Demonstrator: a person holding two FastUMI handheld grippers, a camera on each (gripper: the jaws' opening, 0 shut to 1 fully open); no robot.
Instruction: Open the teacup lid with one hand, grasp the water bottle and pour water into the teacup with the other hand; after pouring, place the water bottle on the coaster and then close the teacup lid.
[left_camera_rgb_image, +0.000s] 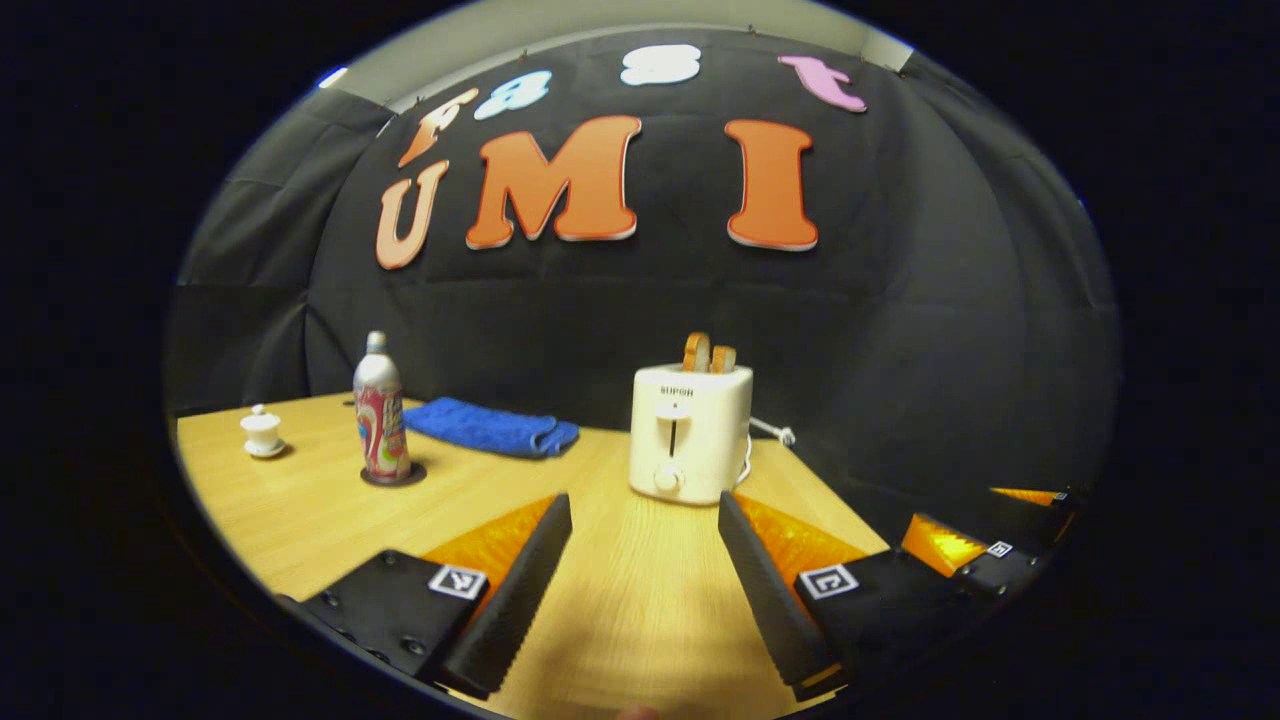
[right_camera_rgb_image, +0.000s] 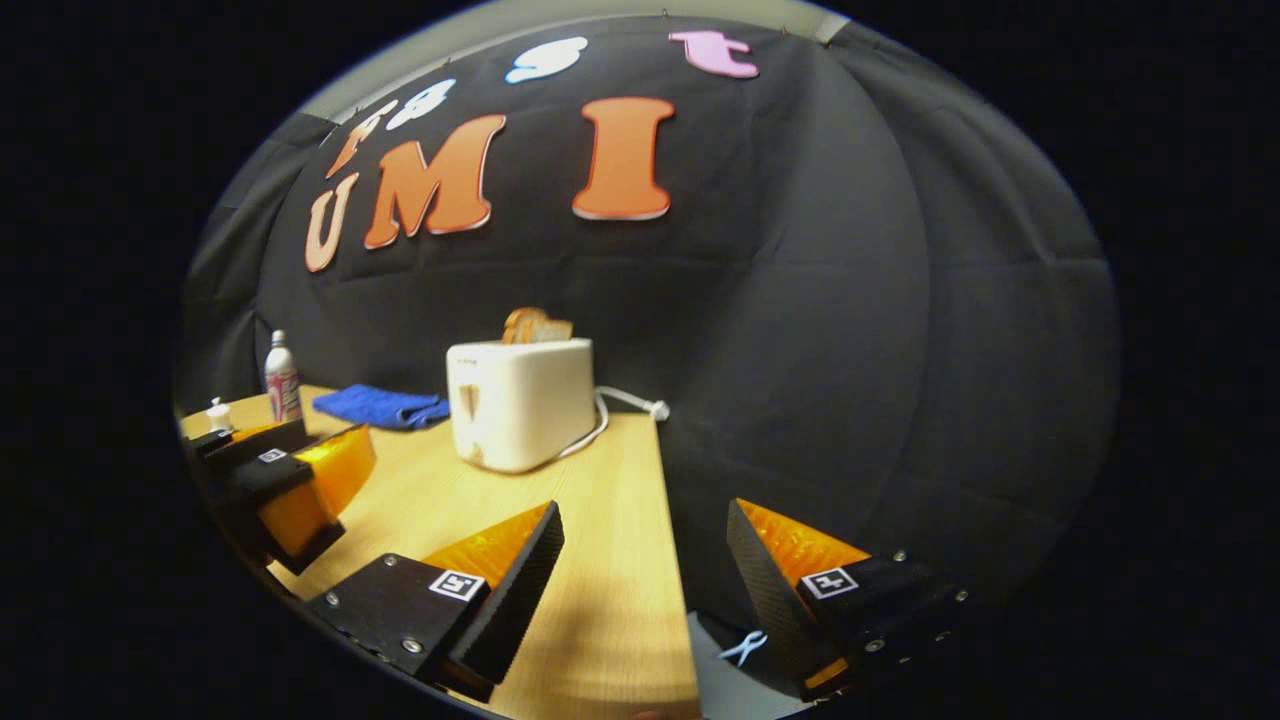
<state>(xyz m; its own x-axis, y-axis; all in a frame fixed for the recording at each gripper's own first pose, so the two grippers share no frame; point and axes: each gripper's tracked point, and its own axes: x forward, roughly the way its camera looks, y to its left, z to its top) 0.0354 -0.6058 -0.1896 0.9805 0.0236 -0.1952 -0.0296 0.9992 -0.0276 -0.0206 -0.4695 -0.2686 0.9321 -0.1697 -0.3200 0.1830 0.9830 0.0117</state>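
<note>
Dim booth, sharp centre, fisheye-warped edges.

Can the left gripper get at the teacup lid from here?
Probably yes: the left gripper is open and bare table lies between it and the teacup. The bottle stands to the cup's right, apart.

In the right gripper view the teacup (right_camera_rgb_image: 219, 413) is too small to make out, and the left hand-held gripper (right_camera_rgb_image: 290, 480) hides the bottle's (right_camera_rgb_image: 282, 378) base.
</note>
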